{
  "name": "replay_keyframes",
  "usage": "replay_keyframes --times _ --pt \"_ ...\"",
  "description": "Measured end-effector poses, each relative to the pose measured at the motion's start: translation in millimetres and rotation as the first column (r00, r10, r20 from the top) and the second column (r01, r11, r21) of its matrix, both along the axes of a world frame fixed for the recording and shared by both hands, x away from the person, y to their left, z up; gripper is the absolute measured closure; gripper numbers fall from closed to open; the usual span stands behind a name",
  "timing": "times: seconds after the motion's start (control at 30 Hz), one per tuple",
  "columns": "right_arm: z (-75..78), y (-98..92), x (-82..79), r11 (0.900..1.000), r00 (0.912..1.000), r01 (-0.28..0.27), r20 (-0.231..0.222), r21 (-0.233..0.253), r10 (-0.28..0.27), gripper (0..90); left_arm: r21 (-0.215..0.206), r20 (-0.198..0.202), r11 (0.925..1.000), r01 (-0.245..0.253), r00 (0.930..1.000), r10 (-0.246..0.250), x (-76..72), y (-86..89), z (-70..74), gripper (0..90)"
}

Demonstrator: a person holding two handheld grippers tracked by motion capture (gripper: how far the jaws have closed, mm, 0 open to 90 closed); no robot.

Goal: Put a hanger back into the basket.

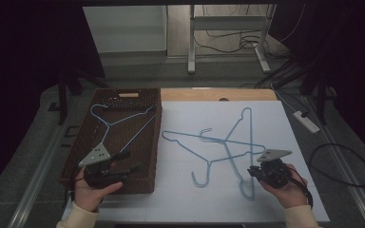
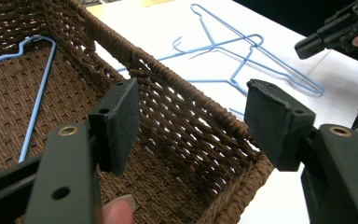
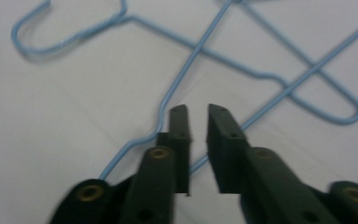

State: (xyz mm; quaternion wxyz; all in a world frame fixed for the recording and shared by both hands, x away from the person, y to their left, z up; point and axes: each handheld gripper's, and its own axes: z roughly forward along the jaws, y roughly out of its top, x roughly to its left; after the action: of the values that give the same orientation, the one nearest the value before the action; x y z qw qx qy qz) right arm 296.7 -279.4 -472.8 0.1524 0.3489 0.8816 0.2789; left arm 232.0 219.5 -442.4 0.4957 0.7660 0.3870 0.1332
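A brown wicker basket [image 1: 156,142] stands at the left with one blue wire hanger [image 1: 119,124] lying in it. Two more blue hangers [image 1: 195,136] [image 1: 237,124] lie crossed on the white table cover. My left gripper [image 1: 129,161] hovers over the basket's near right corner, open wide; in the left gripper view its jaws [image 2: 191,93] frame the basket wall [image 2: 177,93] with nothing between them. My right gripper [image 1: 251,171] sits low at the near end of the crossed hangers. Its jaws [image 3: 197,112] stand a narrow gap apart above the wire [image 3: 326,112], holding nothing.
The white cover [image 1: 195,204] spans the table, with a wooden strip [image 1: 218,94] at its far edge. A power strip [image 1: 306,121] and cables lie on the floor at the right. Desk legs [image 1: 191,42] stand beyond the table.
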Motion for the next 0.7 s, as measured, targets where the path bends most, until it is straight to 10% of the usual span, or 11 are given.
replay_keyframes --times 0.37,0.7 --pt "-21.0 18.0 18.0 0.997 0.9966 -0.032 -0.078 -0.067 0.027 89.8 0.004 0.018 1.0 -0.004 0.9998 0.004 -0.7 -3.0 -0.1 37.1" --pt "-28.0 34.0 -5.7 0.991 0.9837 -0.118 -0.144 -0.063 0.108 89.9 0.006 0.006 1.0 0.004 1.0 -0.005 0.6 -3.7 -2.1 36.8"
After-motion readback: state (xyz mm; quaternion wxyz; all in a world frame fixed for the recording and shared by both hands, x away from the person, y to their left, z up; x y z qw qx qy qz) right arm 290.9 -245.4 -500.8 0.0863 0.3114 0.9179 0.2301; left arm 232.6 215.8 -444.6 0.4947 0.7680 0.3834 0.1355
